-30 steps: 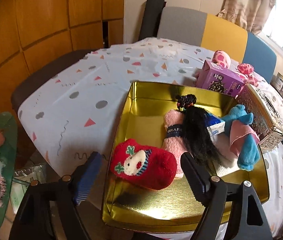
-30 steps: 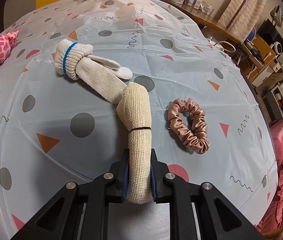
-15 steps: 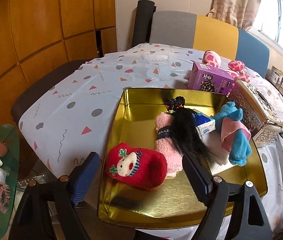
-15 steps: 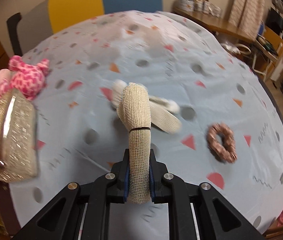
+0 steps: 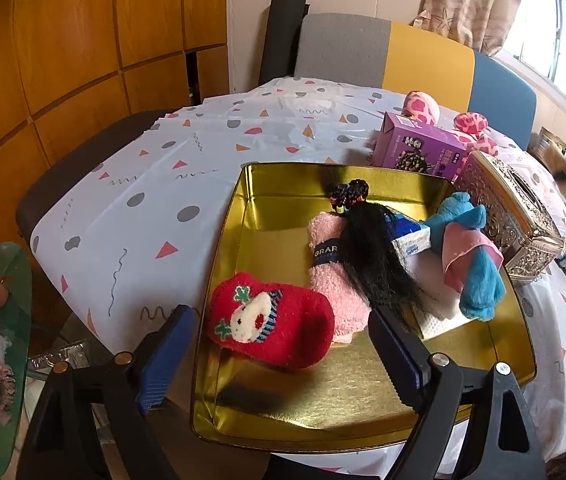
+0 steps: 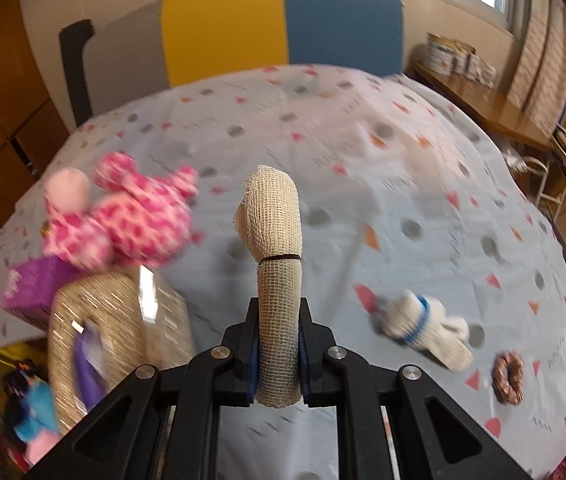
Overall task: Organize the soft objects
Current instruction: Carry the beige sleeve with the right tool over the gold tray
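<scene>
Since a second ago the right gripper point(image 6: 279, 354) has lifted off the cloth and swung left: the white glove point(image 6: 423, 326) and brown scrunchie point(image 6: 508, 377), then close ahead, now sit at lower right of its view, and the silver box point(image 6: 119, 320) has come into the lower left. Left view barely changed.

Right gripper: clenched on the beige mesh roll point(image 6: 277, 280), which stands up between the pads, top curled left, black band round its middle. Clear of the table.

Left gripper point(image 5: 283, 350): jaws opening, nothing pressed between them; the red sock point(image 5: 269, 326) lies in the gap beyond, inside the gold tray point(image 5: 363, 412). Further in: pink sock point(image 5: 327, 264), black hair piece point(image 5: 371, 256), blue plush point(image 5: 471, 256).

Beyond the tray, upper right: purple carton point(image 5: 419, 148), pink spotted toy point(image 5: 421, 106).

Step, as I read it: carrying the roll towards the tray. Next calls for clearing the silver box, lowering over bare gold floor, then releasing. Glove and scrunchie not yet collected.
</scene>
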`<state>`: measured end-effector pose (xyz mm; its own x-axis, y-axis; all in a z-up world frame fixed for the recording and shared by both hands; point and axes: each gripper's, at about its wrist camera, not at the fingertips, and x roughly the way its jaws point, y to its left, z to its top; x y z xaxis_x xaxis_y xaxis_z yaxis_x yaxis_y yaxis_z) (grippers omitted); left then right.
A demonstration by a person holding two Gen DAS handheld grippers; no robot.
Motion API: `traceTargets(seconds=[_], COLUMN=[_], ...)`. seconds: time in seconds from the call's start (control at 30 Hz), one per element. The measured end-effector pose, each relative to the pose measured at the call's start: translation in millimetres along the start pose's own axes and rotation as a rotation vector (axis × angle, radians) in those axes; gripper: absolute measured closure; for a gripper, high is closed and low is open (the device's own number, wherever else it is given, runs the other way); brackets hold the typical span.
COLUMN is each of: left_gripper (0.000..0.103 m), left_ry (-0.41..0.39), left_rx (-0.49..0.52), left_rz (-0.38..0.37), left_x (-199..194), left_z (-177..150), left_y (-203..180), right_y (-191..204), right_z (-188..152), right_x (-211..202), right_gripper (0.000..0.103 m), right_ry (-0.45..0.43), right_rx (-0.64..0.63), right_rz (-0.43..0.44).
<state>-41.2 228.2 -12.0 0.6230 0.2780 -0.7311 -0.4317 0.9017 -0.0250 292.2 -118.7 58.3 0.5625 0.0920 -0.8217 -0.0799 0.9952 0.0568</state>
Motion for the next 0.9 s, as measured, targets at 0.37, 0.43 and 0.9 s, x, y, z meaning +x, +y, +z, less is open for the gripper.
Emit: traceTargets(seconds=[0.37,0.43,0.9], left_gripper=[0.012,0.012,0.011], left_ry=[0.026,0.028,0.035], left_rx=[0.010,0.013,0.006], left_rz=[-0.017,-0.018,-0.025], left_x=[4.5,4.6,3.3], left_z=[-5.6,-6.7,-12.1], left_y=[-4.3,-4.7,-3.0], right_y=[133.9,156.1,246.5], right_z=[27.9,23.3,-64.3], right_x=[-25.9,-30.1,-39.8], right_gripper=[0.090,0.090,0.090], right_ry=[-0.076,-0.077,0.036], right_rx=[-0.186,-0.218,-0.422], right_rz=[0.168,0.218,0.465])
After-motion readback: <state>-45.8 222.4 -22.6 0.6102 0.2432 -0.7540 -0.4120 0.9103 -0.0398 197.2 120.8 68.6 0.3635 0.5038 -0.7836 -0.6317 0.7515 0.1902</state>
